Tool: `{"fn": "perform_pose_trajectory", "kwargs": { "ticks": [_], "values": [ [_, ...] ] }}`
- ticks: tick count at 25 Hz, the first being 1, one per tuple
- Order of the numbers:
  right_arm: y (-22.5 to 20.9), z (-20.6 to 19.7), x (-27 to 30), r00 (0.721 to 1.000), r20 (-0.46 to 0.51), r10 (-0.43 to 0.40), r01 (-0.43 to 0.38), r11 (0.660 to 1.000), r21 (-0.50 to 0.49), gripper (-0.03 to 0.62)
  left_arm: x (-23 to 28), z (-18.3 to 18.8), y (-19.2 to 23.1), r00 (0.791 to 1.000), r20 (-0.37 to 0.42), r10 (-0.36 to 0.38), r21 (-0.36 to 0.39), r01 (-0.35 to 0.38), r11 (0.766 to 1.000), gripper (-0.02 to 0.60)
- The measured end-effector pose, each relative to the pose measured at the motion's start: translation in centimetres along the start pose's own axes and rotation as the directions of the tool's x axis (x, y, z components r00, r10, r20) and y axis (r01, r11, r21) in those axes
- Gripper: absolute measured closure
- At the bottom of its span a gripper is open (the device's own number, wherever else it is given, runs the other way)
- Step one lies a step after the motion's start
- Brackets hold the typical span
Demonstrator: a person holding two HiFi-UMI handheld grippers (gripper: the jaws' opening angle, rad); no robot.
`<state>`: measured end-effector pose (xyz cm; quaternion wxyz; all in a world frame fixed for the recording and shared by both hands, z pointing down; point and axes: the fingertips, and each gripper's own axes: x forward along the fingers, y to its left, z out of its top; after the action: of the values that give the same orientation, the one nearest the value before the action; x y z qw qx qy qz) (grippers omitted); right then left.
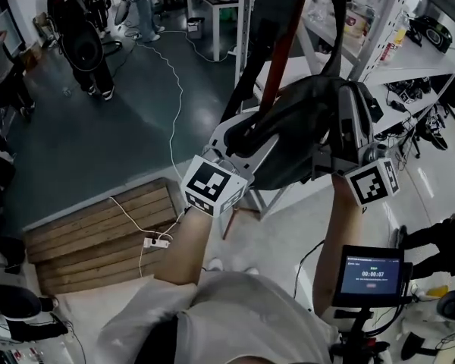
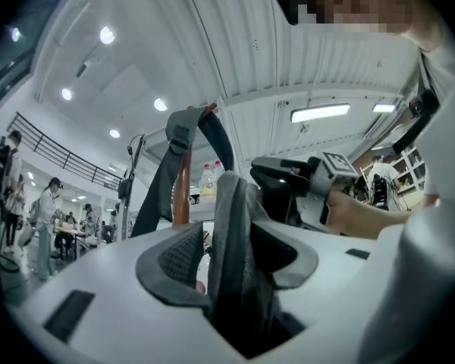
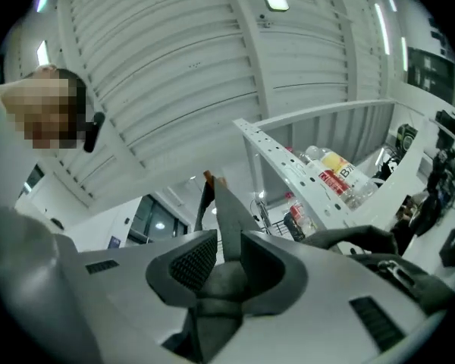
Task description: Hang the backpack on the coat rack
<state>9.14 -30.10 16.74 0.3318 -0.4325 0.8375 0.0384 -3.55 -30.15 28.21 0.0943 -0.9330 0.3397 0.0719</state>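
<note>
The dark backpack [image 1: 303,127] hangs in front of me, its straps [image 1: 250,51] running up along the brown coat rack pole [image 1: 279,63]. My left gripper [image 1: 250,131] is at the bag's left side. In the left gripper view a thick padded strap [image 2: 231,226] stands between the jaws of the left gripper [image 2: 227,256], leaning on the right pad with a slit of light at the left pad. The pole [image 2: 181,192] rises just behind. My right gripper [image 1: 349,116] holds the bag's right side. In its own view the right gripper [image 3: 231,260] pinches a thin strap [image 3: 227,211].
White metal shelving [image 1: 387,29] with bottles stands close on the right. A wooden pallet [image 1: 98,233] and a cable with a power strip [image 1: 158,241] lie on the floor to the left. A small monitor [image 1: 369,274] sits at lower right. People [image 1: 80,36] stand far back.
</note>
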Motion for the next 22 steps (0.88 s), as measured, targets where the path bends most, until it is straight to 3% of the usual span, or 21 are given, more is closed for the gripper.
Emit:
{"fn": "perform_pose_trajectory", "kwargs": {
  "ticks": [3,6,9,11,14,22],
  "values": [
    [1.4,-2.4,-2.4,0.994,-0.111,-0.025,0.004,0.982,-0.188,0.511,-0.2,-0.1,-0.3,1.000,0.022,-0.020,-0.028,0.020,0.999,0.382],
    [1.8,-4.3,-3.9,0.981,-0.174,-0.087,0.016,0.928,-0.372,0.511,-0.3,0.0,-0.6,0.999,0.044,-0.028,-0.040,0.030,0.999,0.382],
    [2.3,-6.1,-4.8,0.970,-0.212,-0.120,0.008,0.886,-0.464,0.511,-0.6,-0.1,-1.0,0.998,0.049,-0.037,-0.048,0.039,0.998,0.382],
    [2.2,-6.3,-5.1,0.972,-0.194,-0.133,0.039,0.905,-0.424,0.511,-0.7,-0.1,-1.3,0.998,0.057,-0.035,-0.047,0.037,0.998,0.382],
    [1.5,-6.4,-5.1,0.977,-0.174,-0.124,0.073,0.960,-0.269,0.511,-0.6,0.0,-1.7,0.997,0.075,-0.030,-0.047,0.034,0.998,0.388],
    [1.3,-6.9,-5.8,0.977,-0.154,-0.148,0.101,0.955,-0.278,0.513,-0.6,-0.4,-2.7,0.997,0.067,-0.045,-0.048,0.048,0.998,0.405]
  ]
}}
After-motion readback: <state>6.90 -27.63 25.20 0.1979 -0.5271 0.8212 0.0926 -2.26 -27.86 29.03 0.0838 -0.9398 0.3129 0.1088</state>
